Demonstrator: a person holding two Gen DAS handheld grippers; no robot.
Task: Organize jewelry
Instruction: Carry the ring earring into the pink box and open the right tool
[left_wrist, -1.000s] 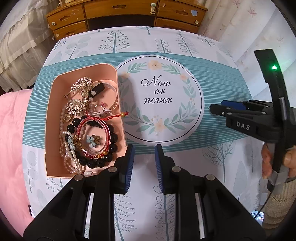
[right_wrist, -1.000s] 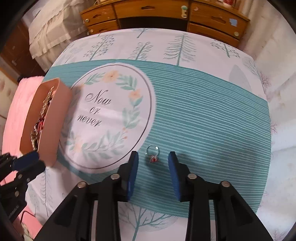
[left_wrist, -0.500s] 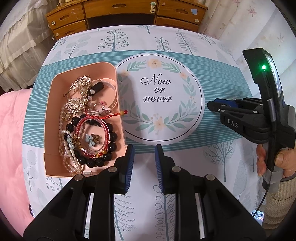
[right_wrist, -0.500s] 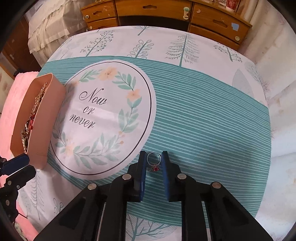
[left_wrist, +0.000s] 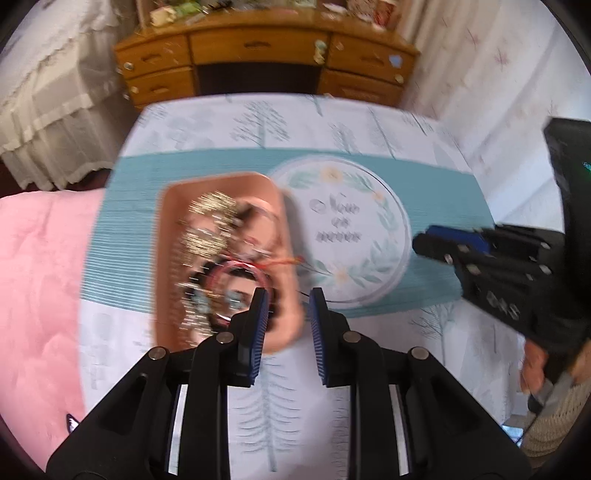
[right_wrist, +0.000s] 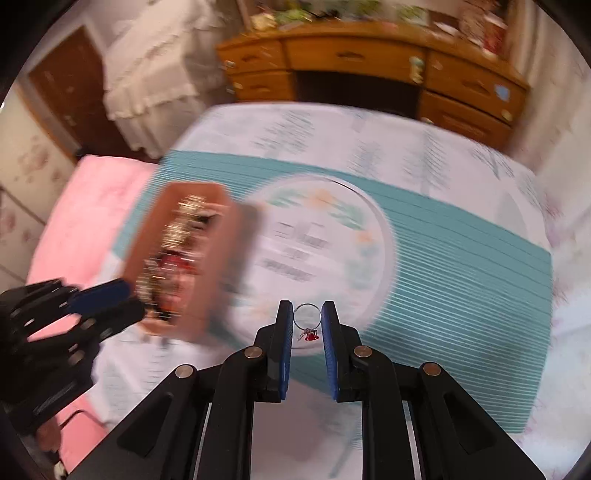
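- The right tool (right_wrist: 306, 325) has its jaws drawn in on a thin silver ring (right_wrist: 307, 319) with a small red charm hanging below the band; the band sits between the blue pads, touching both, near their tips.
- The risk, as a judgement: the band is thin and held only near the pad tips, so a quick swing could let it twist or slip out and drop onto the surface (right_wrist: 461, 258) short of the box.
- Ahead and to the left of that tool stands the pink jewelry box (right_wrist: 207, 258), blurred, already crowded with beads and gold pieces; a careless drop could land the ring on the rim, or tangle it.
- The left tool (left_wrist: 286, 321) is partly open and holds nothing; its left pad overlaps the box's near corner in its own view, though contact cannot be told.
- A nudge from it might shift the box (left_wrist: 221, 258) aside.
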